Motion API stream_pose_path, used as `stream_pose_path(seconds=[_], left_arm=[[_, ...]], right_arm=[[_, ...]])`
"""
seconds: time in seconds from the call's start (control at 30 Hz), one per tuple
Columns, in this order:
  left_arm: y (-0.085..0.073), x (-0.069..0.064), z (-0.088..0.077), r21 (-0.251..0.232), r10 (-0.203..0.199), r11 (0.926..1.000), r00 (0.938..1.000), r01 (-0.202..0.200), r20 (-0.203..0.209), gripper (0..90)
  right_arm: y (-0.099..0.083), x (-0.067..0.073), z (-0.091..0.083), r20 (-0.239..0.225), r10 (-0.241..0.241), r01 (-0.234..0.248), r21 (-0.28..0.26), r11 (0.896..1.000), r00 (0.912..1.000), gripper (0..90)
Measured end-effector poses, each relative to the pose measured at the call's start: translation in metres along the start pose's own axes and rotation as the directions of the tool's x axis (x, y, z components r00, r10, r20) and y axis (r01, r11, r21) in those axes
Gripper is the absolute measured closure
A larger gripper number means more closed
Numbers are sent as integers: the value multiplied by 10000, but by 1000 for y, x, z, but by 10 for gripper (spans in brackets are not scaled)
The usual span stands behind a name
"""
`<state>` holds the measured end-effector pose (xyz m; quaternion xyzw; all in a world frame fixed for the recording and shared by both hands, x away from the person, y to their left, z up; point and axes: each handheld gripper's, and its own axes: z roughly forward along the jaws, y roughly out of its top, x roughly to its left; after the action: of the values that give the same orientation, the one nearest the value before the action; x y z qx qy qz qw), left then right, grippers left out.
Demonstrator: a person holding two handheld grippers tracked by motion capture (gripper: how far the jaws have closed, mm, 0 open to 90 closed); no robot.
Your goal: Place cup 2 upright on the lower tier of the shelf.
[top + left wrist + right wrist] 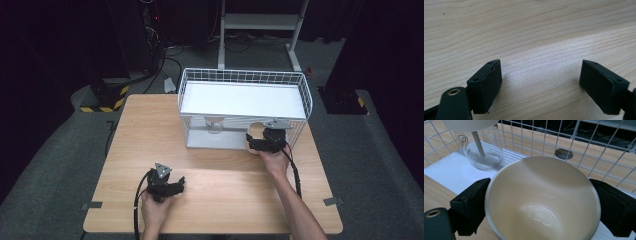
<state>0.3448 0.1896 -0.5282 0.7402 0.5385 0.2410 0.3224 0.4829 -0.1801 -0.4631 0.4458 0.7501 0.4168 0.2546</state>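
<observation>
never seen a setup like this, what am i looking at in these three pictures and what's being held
A person sits at a wooden table with a hand-held tool in each hand; each tool ends in two black jaws. The high view looks down from above the person's side. The other two pictures come from small cameras riding on the tools, looking along the jaws.

The left gripper rests near the table's front edge, jaws wide apart over bare wood, holding nothing. The right gripper has its jaws on either side of a cream bowl, gripping it at the lower shelf of a white wire rack. Farther in on that shelf stands a clear glass.
</observation>
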Motion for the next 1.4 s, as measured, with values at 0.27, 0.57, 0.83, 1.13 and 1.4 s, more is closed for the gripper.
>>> stream_pose_path(seconds=[0.27,0.57,0.83,1.13,1.4], left_arm=[[0,0,0,1,0,10000,10000,0,1,184],[0,0,0,16,6,10000,10000,-6,8,184],[0,0,0,2,2,10000,10000,-2,-1,184],[0,0,0,1,0,10000,10000,0,-2,184],[0,0,0,0,-1,10000,10000,1,-2,185]], right_arm=[[0,-1,-6,-21,61,-61,-114,9999,10000,80],[-5,-2,-16,-101,177,-180,-274,9995,9998,80],[-4,-3,-24,-337,87,-99,-358,9993,9994,82],[-9,-3,-32,-399,210,-226,-409,9989,9990,86],[-22,-3,-42,-447,310,-328,-399,9987,9985,145]])
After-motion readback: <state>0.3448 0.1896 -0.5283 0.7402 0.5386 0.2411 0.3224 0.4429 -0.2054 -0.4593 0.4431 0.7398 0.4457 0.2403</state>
